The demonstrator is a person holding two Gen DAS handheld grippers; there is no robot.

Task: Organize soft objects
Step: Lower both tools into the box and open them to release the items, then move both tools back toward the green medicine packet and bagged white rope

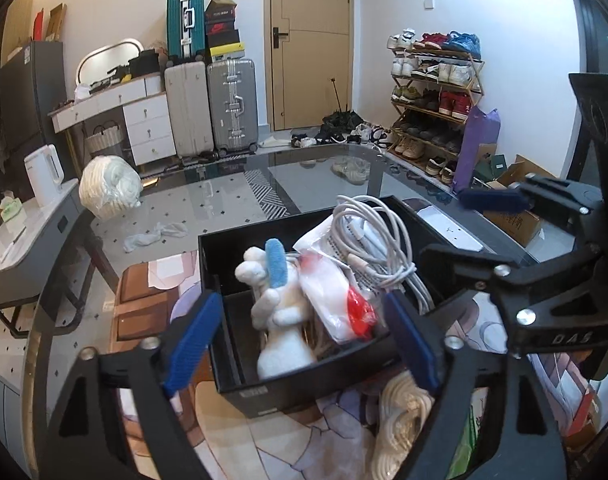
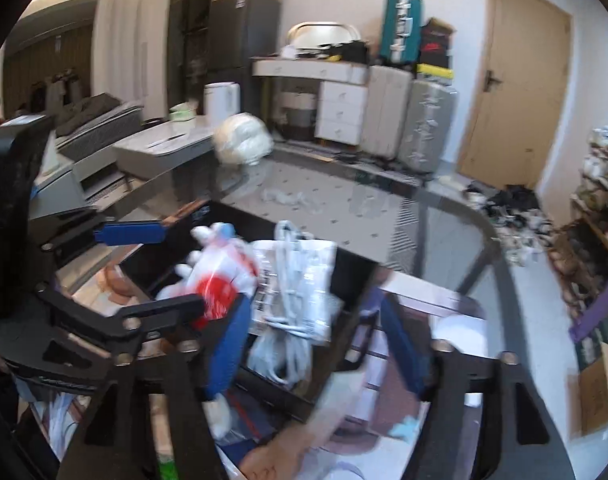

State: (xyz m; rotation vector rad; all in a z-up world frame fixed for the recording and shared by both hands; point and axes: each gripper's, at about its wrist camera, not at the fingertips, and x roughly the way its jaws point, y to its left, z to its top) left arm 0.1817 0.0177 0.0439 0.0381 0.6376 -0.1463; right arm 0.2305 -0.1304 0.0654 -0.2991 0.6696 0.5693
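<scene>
A black open box (image 1: 240, 392) stands on the glass table. In it lie a white plush toy with a blue ear (image 1: 274, 312), a white and red plastic pouch (image 1: 340, 300) and a coiled white cable (image 1: 378, 240). My left gripper (image 1: 304, 344) is open, its blue pads on either side of the box's near end, holding nothing. My right gripper (image 2: 316, 344) is open above the box (image 2: 356, 280), over the cable (image 2: 292, 320); it also shows at the right of the left wrist view (image 1: 492, 200). A cream knitted bundle (image 1: 400, 412) lies in front of the box.
A white fabric bundle (image 1: 110, 186) and a small white cloth (image 1: 154, 236) lie at the table's far left. A white flat box (image 1: 452, 232) lies right of the black box. Suitcases, a shoe rack and a door stand beyond.
</scene>
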